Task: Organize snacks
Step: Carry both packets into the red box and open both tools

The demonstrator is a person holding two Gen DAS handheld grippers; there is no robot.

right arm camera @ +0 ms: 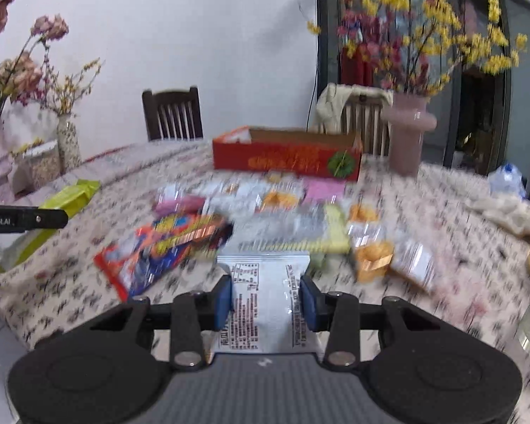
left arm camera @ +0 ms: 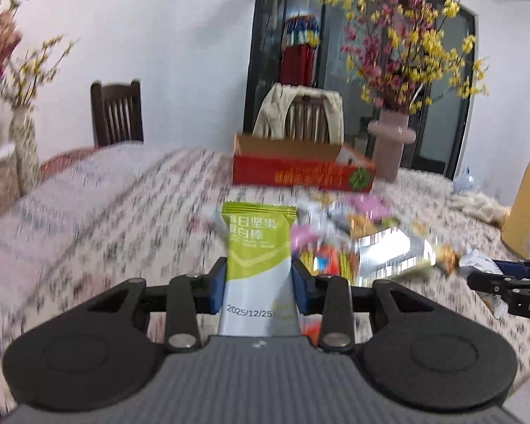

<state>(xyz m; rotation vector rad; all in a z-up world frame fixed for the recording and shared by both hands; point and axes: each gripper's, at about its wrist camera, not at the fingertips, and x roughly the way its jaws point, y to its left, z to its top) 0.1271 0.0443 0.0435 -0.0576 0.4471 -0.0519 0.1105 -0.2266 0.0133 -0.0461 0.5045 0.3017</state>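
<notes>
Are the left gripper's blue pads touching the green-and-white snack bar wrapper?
Touching. The left wrist view shows both blue pads pressed against the green-and-white snack bar wrapper.

— Any room to pass on that table (right arm camera: 441, 212)?
— Bare cloth on the left. Ahead, loose snack packets (right arm camera: 265, 212) crowd the middle, the red box (right arm camera: 286, 159) stands behind them, and the pink vase (right arm camera: 408, 134) stands just right of it.

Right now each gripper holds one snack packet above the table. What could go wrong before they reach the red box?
1. The left gripper pinches the green and white bar packet only by its edges; it may slip out.
2. The right gripper holds a crinkly white printed packet likewise.
3. The open red cardboard box stands beside a pink vase; a wide swing might knock it.
</notes>
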